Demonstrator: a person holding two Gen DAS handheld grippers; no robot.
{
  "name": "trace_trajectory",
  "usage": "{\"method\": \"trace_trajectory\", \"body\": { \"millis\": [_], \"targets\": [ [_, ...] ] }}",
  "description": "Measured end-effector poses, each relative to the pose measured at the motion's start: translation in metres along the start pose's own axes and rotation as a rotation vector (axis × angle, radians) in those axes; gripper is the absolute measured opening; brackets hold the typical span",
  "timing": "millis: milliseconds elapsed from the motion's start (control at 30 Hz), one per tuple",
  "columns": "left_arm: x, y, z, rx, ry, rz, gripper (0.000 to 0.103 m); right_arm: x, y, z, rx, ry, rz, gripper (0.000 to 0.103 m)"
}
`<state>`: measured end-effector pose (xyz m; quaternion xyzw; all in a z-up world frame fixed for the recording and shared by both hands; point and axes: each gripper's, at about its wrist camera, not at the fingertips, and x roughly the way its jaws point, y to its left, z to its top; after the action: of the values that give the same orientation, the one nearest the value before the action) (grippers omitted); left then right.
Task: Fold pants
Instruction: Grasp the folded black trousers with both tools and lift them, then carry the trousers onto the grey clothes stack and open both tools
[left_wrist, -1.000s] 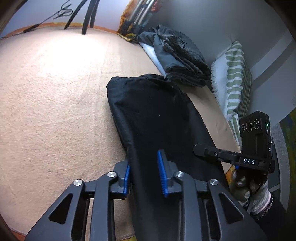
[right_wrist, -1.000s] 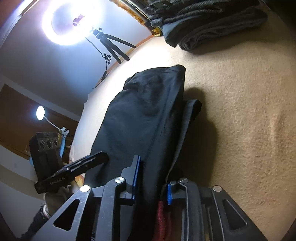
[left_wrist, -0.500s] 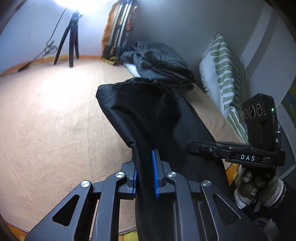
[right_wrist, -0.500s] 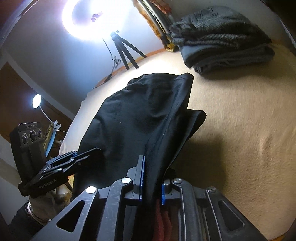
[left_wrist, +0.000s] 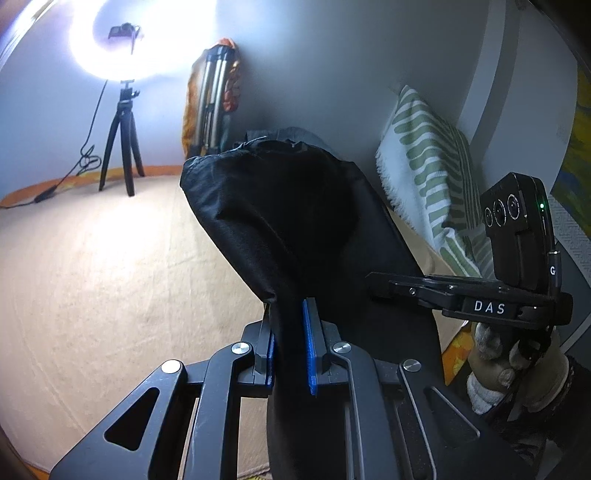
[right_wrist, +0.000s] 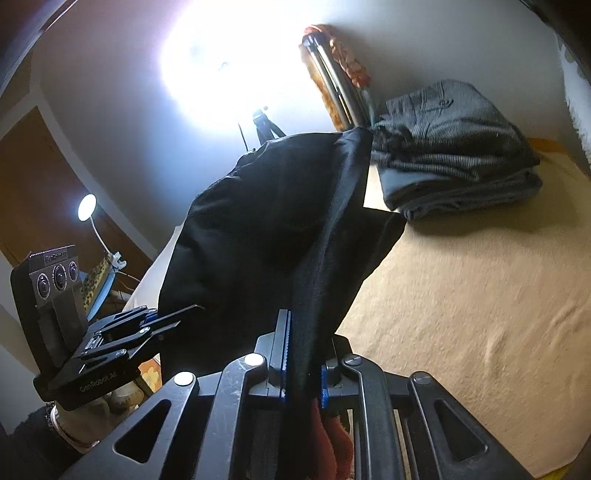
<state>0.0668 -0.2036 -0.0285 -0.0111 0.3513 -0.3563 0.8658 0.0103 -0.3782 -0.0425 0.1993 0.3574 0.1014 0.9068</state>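
Observation:
Black pants (left_wrist: 295, 221) hang lifted off the beige bed surface (left_wrist: 110, 277), their far end raised and drooping. My left gripper (left_wrist: 288, 347) is shut on one near edge of the cloth, the fabric pinched between its blue pads. In the right wrist view the same black pants (right_wrist: 251, 240) rise in front of the camera, and my right gripper (right_wrist: 303, 369) is shut on the other near edge. Each gripper shows in the other's view: the right gripper (left_wrist: 380, 284) at the right, the left gripper (right_wrist: 177, 317) at lower left, both held by gloved hands.
A stack of folded grey garments (right_wrist: 450, 147) lies at the far end of the bed. A green-striped white pillow (left_wrist: 424, 177) leans on the wall. A ring light on a tripod (left_wrist: 122, 155) stands beyond the bed, beside a bundle of metal poles (left_wrist: 210, 103).
Both grippers have closed on the near edges of the pants and risen, lifting the cloth off the bed. The views have tilted up toward the wall and the ring light.

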Motion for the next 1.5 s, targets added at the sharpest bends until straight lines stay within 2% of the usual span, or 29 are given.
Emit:
{"method": "trace_trajectory", "body": {
  "millis": [300,567,767,967,1133,1333,1500],
  "targets": [
    [0.009,-0.009,0.026,0.029,-0.041,-0.031,0.011,-0.019,0.001,0.013,-0.023,-0.055,-0.022,0.011],
    [0.025,-0.019,0.066,0.066,-0.073,-0.06,0.011,-0.038,-0.01,0.045,-0.017,-0.11,-0.032,0.01],
    [0.047,-0.028,0.115,0.108,-0.099,-0.069,0.011,-0.047,-0.025,0.087,-0.047,-0.152,-0.06,0.01],
    [0.079,-0.034,0.165,0.115,-0.135,-0.08,0.011,-0.052,-0.047,0.147,-0.059,-0.211,-0.091,0.01],
    [0.114,-0.036,0.197,0.119,-0.15,-0.076,0.011,-0.046,-0.067,0.195,-0.079,-0.226,-0.122,0.01],
    [0.161,-0.025,0.218,0.087,-0.128,-0.058,0.011,-0.019,-0.103,0.239,-0.059,-0.225,-0.142,0.01],
    [0.205,-0.012,0.226,0.046,-0.091,-0.036,0.011,0.014,-0.129,0.257,-0.04,-0.193,-0.162,0.01]
  ]
}}
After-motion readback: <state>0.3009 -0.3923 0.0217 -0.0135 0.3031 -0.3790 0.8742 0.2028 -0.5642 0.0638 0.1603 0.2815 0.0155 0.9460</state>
